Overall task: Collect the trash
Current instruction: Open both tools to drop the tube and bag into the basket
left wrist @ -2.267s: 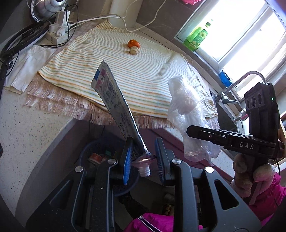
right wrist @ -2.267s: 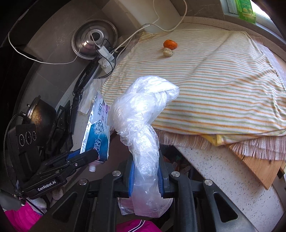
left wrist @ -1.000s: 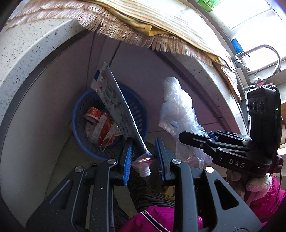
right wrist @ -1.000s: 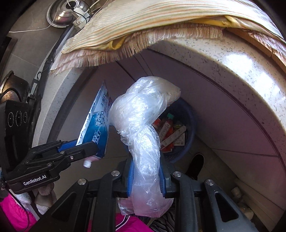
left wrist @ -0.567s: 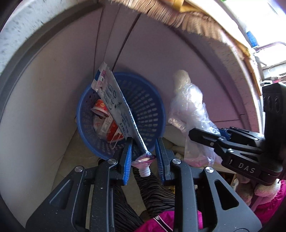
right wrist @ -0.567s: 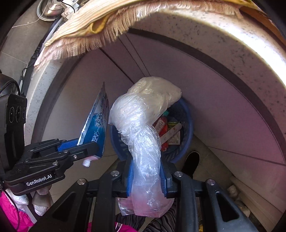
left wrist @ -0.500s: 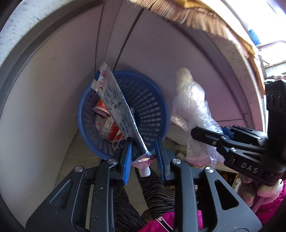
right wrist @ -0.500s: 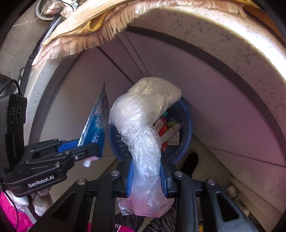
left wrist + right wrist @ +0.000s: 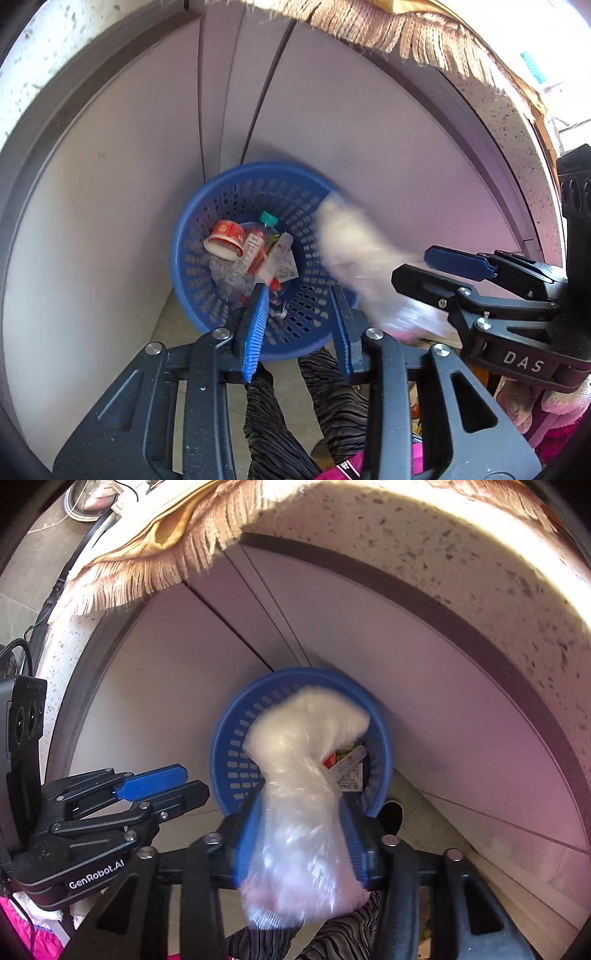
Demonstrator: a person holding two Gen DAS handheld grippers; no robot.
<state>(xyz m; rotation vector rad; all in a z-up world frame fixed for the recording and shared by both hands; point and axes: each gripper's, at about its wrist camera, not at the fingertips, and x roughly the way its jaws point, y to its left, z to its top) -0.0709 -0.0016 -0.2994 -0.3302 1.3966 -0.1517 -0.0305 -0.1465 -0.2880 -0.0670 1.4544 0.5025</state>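
**Bag slipping from the right claw, basket straight below**

The blue basket stands on the floor against the cabinet front, under the overhang of the bench and its fringed cloth. Both claws point steeply down at it.

The right claw has just been opening, and the clear plastic bag is still between its blue pads, blurred as if sliding out; the pads seem to stand off from it, though the smear makes that hard to settle. The bag's long axis runs forward along the fingers, its bulbous far end already over the basket's mouth and its near end hanging below the claw. In the left wrist view part of the bag appears to overlap the basket's right-hand rim, so it may catch there.

The left claw has also been opening and stands released with nothing between its pads; through the gap lie wrappers and a small bottle at the basket's bottom.

The right claw is the one over the drop.
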